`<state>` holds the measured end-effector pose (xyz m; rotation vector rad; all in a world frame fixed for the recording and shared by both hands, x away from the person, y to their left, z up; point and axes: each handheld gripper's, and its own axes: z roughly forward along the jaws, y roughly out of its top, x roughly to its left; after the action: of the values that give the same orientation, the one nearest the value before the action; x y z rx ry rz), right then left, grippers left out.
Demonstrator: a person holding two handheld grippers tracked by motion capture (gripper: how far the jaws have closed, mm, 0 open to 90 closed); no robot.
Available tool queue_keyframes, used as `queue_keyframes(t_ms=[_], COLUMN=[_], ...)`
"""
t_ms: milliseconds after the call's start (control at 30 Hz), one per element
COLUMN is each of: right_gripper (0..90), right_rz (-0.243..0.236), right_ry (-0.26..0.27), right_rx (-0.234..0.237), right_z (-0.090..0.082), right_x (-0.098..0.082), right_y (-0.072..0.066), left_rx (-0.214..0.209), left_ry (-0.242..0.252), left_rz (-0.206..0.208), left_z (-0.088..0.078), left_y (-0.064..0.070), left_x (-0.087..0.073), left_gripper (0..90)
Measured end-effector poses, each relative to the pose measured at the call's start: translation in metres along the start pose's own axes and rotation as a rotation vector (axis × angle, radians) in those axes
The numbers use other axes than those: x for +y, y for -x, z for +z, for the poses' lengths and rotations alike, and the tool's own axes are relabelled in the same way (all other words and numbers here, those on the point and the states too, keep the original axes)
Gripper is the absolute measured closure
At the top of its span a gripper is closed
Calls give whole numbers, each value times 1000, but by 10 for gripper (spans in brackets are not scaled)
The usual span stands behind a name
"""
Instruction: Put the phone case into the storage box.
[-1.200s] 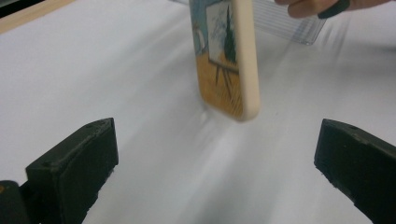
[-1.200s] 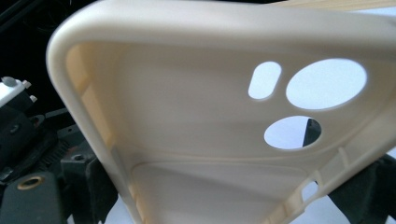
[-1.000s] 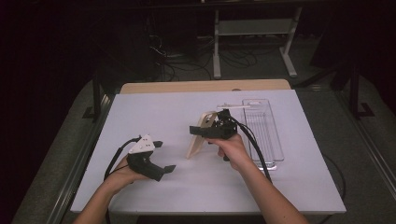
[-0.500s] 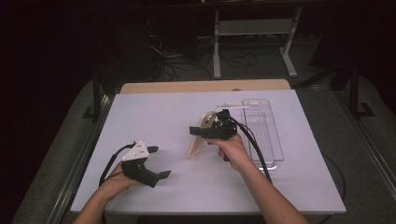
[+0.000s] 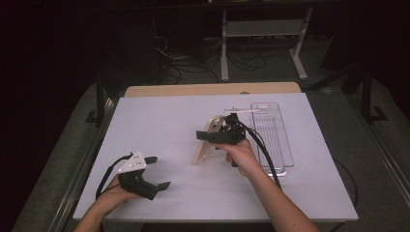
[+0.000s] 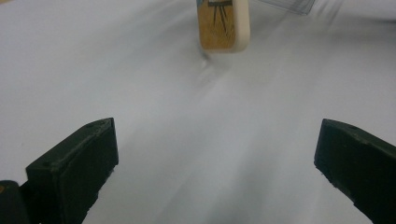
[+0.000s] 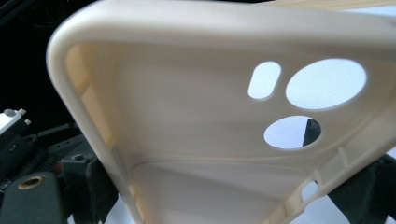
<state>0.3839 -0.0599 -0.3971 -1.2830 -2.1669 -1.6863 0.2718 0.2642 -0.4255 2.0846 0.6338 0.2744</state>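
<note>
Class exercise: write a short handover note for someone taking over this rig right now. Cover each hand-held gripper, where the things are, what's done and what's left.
Right hand-held gripper: shut on the cream phone case, holding it tilted with its lower end on the white table.
Left hand-held gripper: open, holding nothing, low over the table's near left.
Clear plastic tray: flat, right of the case.
Done: case gripped.
Left: probably placing the case; the goal is unclear.

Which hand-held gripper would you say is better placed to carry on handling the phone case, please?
The right hand-held gripper: its jaws are already clamped on the cream phone case, holding it tilted with its lower end on the table. The left hand-held gripper is open and well apart from it.
</note>
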Motion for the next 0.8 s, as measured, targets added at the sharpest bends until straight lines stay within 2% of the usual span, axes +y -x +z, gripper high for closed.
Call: queue_keyframes(t_ms=[367, 467, 800], right_gripper=[98, 98, 98], right_rz=[1, 0, -4], right_ry=[4, 8, 39], right_rx=[0, 2, -4], right_z=[-2, -3, -18], right_x=[1, 3, 12], right_y=[0, -1, 1], left_rx=[-8, -10, -8], left_ry=[-6, -5, -3], left_rz=[-6, 9, 3], left_z=[1, 2, 1], left_y=[0, 0, -1], left_x=[-1, -1, -1], left_gripper=[0, 0, 0])
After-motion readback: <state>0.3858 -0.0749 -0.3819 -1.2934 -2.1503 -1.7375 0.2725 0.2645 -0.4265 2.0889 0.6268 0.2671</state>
